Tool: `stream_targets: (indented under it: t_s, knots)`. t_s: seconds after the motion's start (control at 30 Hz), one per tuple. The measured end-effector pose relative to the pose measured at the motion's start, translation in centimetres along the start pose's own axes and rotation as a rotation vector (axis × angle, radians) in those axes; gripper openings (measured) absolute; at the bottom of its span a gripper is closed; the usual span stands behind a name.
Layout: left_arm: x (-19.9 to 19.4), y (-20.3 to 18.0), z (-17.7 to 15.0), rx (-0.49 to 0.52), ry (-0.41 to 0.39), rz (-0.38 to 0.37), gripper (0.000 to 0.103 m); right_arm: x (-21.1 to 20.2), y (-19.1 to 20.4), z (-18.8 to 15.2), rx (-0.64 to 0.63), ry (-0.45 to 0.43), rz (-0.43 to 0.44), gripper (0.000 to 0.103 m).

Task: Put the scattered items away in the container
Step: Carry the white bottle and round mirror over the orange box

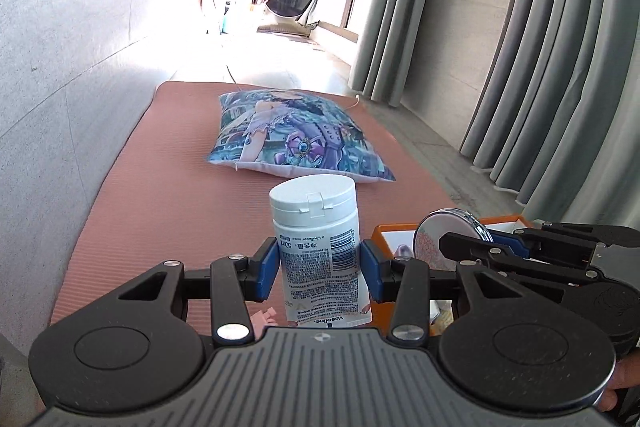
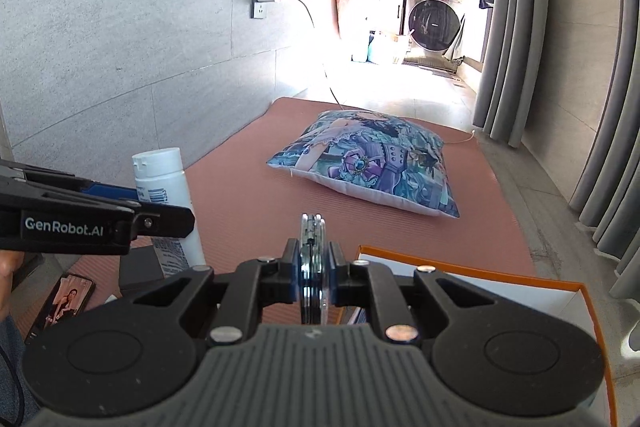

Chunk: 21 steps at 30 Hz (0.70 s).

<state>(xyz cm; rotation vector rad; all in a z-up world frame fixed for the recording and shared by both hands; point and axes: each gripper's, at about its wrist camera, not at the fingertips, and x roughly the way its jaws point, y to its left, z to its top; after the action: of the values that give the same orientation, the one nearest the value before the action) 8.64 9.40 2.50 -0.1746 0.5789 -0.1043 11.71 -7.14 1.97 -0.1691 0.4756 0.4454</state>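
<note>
Left gripper (image 1: 320, 269): jaws about half open, blue pads pressed on either side of a white tube (image 1: 320, 251) with a flip cap. Tube stands upright in the grip, cap end up, printed label facing the camera (the word "Vaseline" reads upside down at its lower end). It is lifted clear of the pink mat (image 1: 168, 187).

Right gripper (image 2: 314, 277): jaws nearly closed, clamped on a thin round compact (image 2: 313, 263) held on edge, so only its rim shows from this wrist. From the left wrist view the same compact (image 1: 444, 241) shows a pink, patterned face and a clear rim.

Landmark: orange-rimmed box (image 2: 460, 259) with a white inside.
- Compact: just beside the box's near left corner, above its edge in the left wrist view.
- Tube: to the left of the box, apart from it.
- Printed cushion (image 2: 368, 163): lying on the mat, well beyond the box.
- Phone (image 2: 66, 301): on the floor far left of the box, screen lit.
- Grey curtains (image 2: 580, 107): hang on the right side of the box.
</note>
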Motion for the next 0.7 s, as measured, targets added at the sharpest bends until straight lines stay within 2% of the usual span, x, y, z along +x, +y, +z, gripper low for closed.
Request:
stream_targets:
  t_s: [0.13,0.27,0.5,0.7]
  knots:
    - [-0.2,-1.8,1.4,-0.007,-0.036,-0.055,0.050,-1.3,-1.4,0.4,0.023,-0.030,-0.032,0.015]
    - [0.7,-4.1,2.0,-0.005,-0.039,-0.117,0.050,-2.4,-3.2,0.3,0.043,-0.045,-0.077,0.015]
    - [4.0,-8.0,2.0,0.012,0.014,-0.216,0.050,-3.0,-6.7,-1.1,0.084,-0.026,-0.158,0.015]
    - [7.1,-10.5,1.3,0.028,0.075,-0.269,0.050,-2.5,-9.2,-2.9,0.076,-0.019,-0.237,0.015]
